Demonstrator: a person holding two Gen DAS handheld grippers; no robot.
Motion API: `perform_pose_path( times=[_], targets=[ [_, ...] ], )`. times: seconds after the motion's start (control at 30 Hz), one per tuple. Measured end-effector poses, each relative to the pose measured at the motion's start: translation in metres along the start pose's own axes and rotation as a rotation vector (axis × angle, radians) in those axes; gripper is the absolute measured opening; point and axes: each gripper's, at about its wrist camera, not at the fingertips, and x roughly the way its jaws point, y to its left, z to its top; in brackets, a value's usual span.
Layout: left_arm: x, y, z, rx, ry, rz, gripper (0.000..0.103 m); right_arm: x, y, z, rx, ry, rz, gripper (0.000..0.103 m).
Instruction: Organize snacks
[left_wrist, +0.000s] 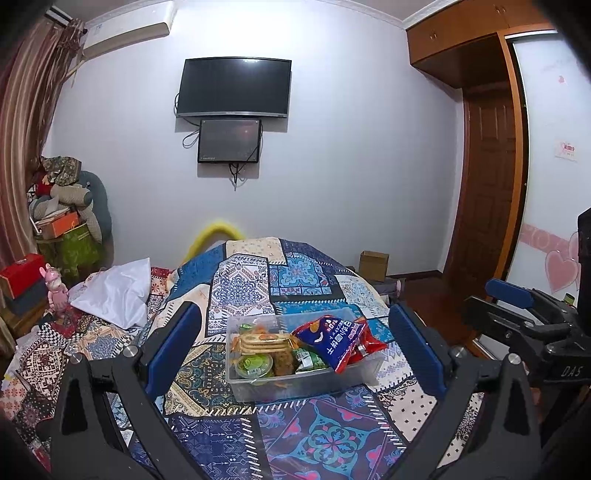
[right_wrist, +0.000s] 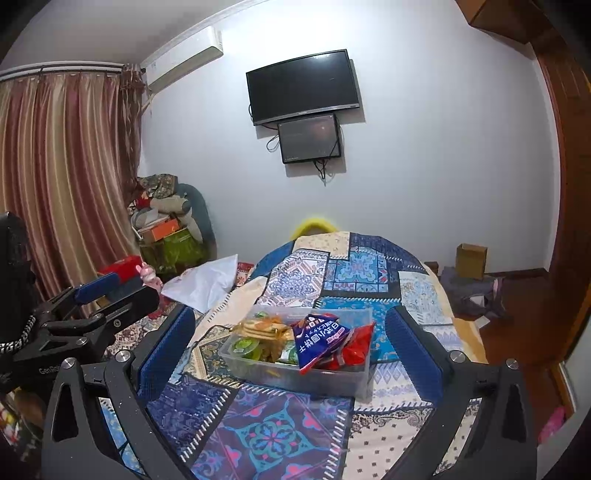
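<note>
A clear plastic box (left_wrist: 364, 374) (right_wrist: 332, 380) sits on the patterned quilt and holds snacks: a blue and red snack bag (left_wrist: 334, 341) (right_wrist: 317, 341), a cracker pack (left_wrist: 262, 341) (right_wrist: 260, 328), a green jelly cup (left_wrist: 255, 363) (right_wrist: 243, 345) and other small packs. My left gripper (left_wrist: 295, 347) is open and empty, held back from the box. My right gripper (right_wrist: 291, 343) is open and empty, also short of the box. Each gripper shows at the edge of the other's view, the right one (left_wrist: 517, 306) and the left one (right_wrist: 107, 291).
The quilt (left_wrist: 306, 435) covers a bed. A white pillow (left_wrist: 114, 291) and a pink toy (left_wrist: 55, 288) lie to the left. Piled boxes and cloth (left_wrist: 62, 214) stand in the far left corner. A cardboard box (left_wrist: 373, 264) sits on the floor by the wooden door (left_wrist: 487, 177).
</note>
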Motion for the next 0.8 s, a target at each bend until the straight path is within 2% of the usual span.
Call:
perform_pose_path(
  times=[0.8],
  targets=[
    [0.004,0.0018,-0.0023,-0.007,0.015,-0.009,0.103,0.0027,-0.0007,-0.0035,-0.002,0.013,-0.036,0.103]
  ],
)
